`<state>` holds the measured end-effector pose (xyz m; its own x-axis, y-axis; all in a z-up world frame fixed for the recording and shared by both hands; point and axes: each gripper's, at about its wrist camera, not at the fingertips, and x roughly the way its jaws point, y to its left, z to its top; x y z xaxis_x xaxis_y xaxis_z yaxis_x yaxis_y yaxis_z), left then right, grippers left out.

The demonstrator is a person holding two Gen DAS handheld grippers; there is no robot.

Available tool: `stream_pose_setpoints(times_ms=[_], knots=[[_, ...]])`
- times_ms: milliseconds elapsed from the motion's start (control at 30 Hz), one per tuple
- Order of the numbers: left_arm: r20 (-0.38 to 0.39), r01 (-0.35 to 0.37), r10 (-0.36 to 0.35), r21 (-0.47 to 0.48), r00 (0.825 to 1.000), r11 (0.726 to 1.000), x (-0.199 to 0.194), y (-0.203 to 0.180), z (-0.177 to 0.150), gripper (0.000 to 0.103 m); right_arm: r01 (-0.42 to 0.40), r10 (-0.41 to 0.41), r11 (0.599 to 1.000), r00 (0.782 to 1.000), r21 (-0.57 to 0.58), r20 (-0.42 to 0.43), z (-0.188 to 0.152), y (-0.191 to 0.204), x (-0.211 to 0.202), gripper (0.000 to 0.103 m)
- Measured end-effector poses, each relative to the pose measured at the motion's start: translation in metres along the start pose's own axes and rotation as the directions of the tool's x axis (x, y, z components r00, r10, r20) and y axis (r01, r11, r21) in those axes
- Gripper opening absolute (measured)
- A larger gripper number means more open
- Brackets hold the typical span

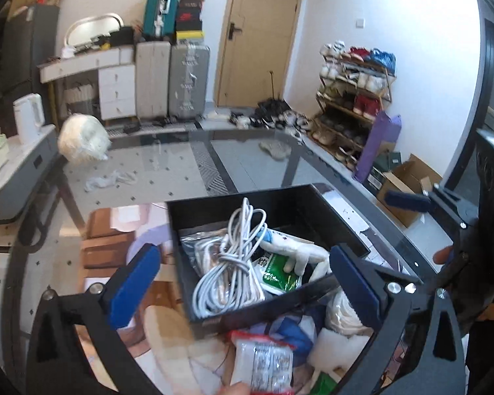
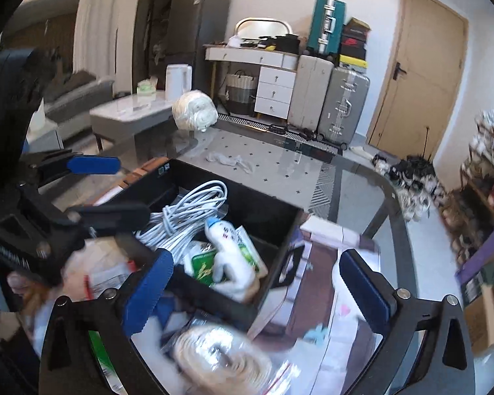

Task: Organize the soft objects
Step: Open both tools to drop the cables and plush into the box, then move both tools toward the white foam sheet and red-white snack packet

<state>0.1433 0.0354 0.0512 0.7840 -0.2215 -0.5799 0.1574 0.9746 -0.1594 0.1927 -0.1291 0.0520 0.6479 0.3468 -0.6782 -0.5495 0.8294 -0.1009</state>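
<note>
We hold the left gripper (image 1: 243, 283) and the right gripper (image 2: 257, 283) with jaws spread wide and empty, above the black box (image 1: 329, 210) on the glass table (image 1: 187, 151), where the white cable (image 1: 227, 263), a white glove (image 1: 299, 250) and a green packet (image 1: 276, 270) lie.

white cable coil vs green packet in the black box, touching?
Touching. Left wrist view: the white cable coil lies against and partly over the green packet inside the black box.

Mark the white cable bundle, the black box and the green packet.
white cable bundle (image 1: 229, 273), left wrist view, on the knotted middle of the coil.
black box (image 1: 260, 311), left wrist view, on its near wall.
green packet (image 2: 203, 268), right wrist view, on its printed face.
</note>
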Motion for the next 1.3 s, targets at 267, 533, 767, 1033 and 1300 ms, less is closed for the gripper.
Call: stream_pose_setpoints(times_ms=[267, 533, 767, 1033, 1300], knots=[[0.049, -0.069, 0.069, -0.007, 0.996, 0.998, -0.042, 0.007, -0.025, 0.103, 0.008, -0.009, 0.995, 1.000, 0.104, 0.013, -0.037, -0.004, -0.038, 0.103], [0.057, -0.115, 0.117, -0.037, 0.992, 0.993, -0.055, 0.014, -0.063, 0.103, -0.024, 0.022, 0.987, 1.000, 0.157, 0.015, -0.065, 0.013, -0.051, 0.103], [0.035, -0.125, 0.129, -0.093, 0.991, 0.988, -0.046, 0.022, -0.094, 0.103, -0.029, 0.031, 0.989, 0.999, 0.147, -0.010, -0.087, 0.035, -0.045, 0.103], [0.010, -0.131, 0.132, -0.061, 0.991, 0.989, -0.036, 0.015, -0.099, 0.103, -0.016, 0.028, 0.980, 0.998, 0.197, -0.056, -0.102, 0.037, -0.029, 0.103], [0.006, -0.124, 0.125, -0.078, 0.992, 0.989, -0.035, 0.018, -0.101, 0.103, -0.005, 0.022, 0.976, 0.997, 0.217, -0.078, -0.104, 0.043, -0.019, 0.103]])
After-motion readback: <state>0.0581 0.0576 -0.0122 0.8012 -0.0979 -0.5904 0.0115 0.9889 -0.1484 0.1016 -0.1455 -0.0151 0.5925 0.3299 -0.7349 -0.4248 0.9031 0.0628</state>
